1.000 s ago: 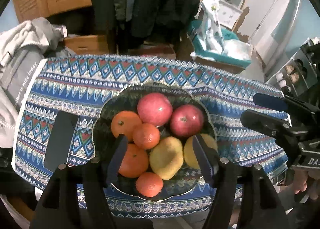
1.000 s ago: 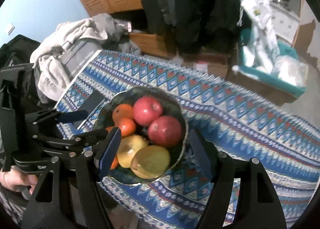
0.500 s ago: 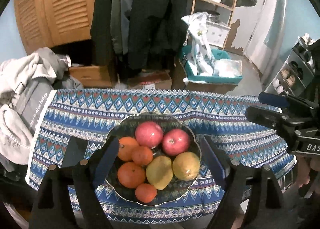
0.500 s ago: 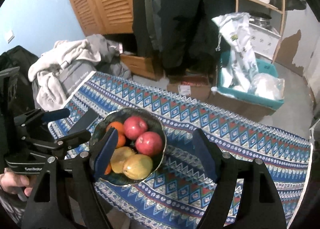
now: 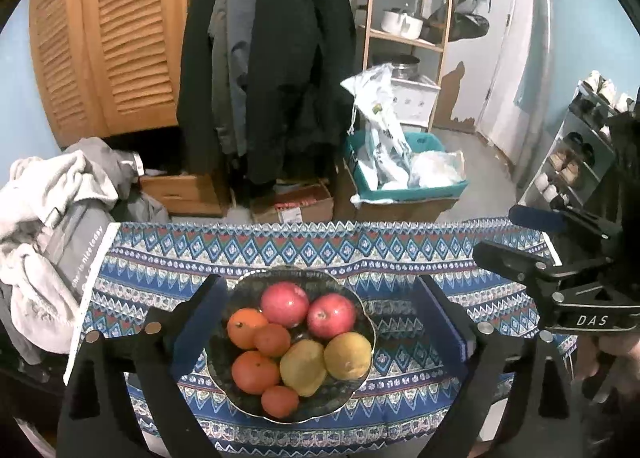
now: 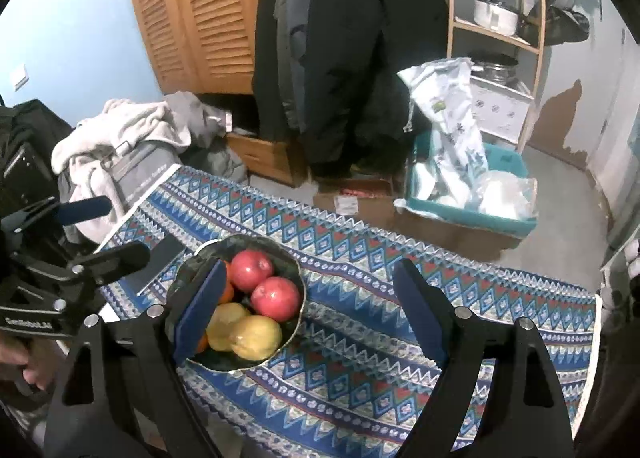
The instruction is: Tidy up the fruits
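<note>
Blue-patterned cloth covers the table (image 5: 400, 250), and the dark bowl (image 5: 362, 312) on it holds two red apples (image 5: 285, 304), four oranges (image 5: 247, 328) and two yellow pears (image 5: 347, 355). Left gripper (image 5: 320, 322) hangs above the bowl, spread wide, empty; right gripper (image 6: 308, 310) just beside the bowl, equally wide, empty.
</note>
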A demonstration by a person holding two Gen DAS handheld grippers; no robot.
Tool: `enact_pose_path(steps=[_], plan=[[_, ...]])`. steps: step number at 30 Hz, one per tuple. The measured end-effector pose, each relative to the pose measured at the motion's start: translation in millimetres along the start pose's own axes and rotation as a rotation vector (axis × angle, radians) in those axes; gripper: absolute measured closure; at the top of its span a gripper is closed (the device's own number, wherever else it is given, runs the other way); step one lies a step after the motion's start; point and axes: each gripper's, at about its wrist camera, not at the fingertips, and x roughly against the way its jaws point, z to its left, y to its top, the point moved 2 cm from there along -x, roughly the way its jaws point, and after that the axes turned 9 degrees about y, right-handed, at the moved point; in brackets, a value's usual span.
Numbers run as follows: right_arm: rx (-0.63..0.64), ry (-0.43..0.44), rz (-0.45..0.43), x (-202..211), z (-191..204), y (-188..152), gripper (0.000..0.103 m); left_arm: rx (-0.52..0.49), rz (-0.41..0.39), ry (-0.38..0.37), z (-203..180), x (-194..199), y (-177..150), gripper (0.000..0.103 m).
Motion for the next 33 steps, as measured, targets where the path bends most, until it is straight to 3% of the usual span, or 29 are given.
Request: enact_pose_path(steps=[10, 33], plan=[[-0.017, -0.01, -0.019, 14, -13, -2, 0.018, -0.039, -0.075, 0.059, -14, 20, 8, 0.001], [-0.02, -0.016, -0.03, 22, -19, -4, 0.018, -0.044, -0.071, 0.108, -22, 24, 9, 0.001]])
